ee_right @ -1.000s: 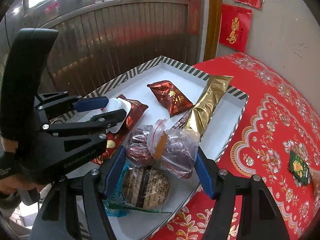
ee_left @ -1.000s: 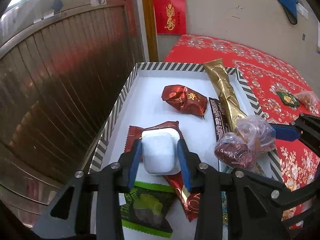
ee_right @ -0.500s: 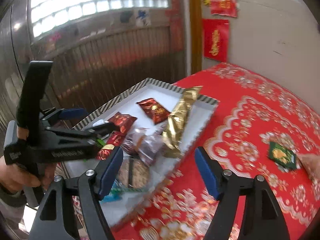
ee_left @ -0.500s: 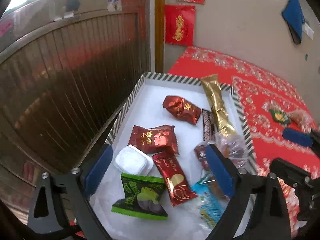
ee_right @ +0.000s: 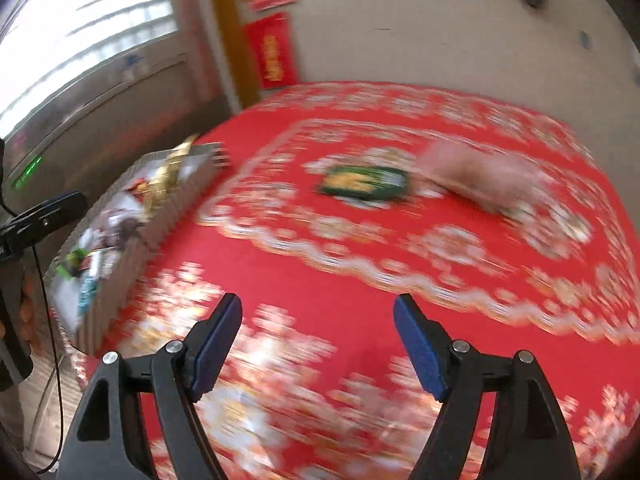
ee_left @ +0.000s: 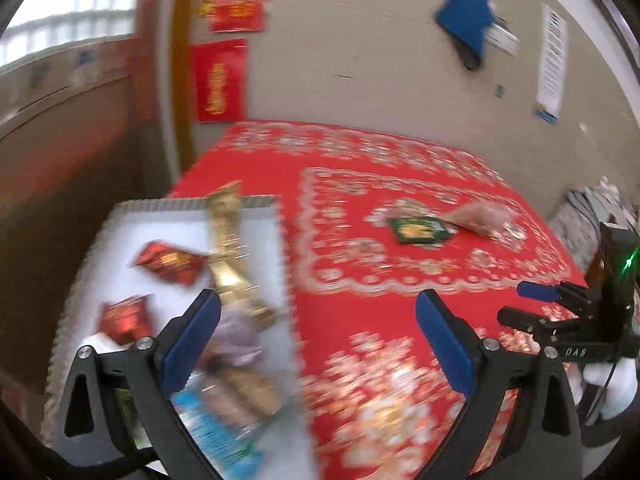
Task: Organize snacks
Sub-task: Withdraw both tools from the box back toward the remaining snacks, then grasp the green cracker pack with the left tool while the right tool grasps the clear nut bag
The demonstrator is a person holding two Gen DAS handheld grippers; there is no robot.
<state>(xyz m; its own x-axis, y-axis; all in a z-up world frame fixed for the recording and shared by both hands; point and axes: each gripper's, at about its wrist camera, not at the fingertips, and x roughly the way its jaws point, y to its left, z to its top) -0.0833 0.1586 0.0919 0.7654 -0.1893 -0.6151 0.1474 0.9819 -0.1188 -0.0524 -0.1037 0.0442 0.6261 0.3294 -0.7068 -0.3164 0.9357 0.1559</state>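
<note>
Snacks left: green packet (ee_right: 366, 184) at 12 o'clock | right gripper (ee_right: 318, 344) spread, empty, jaws just widened | left gripper (ee_left: 318, 340) likewise released | slow, straddle packet flat.

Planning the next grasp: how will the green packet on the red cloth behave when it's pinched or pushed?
The green packet lies flat on the cloth, so it probably can't roll or tip. It looks thin, so likely light and bendy; a push may just slide it. Its low profile could make a pinch from above hard. The clear bag lies right beside it and may get nudged.
</note>
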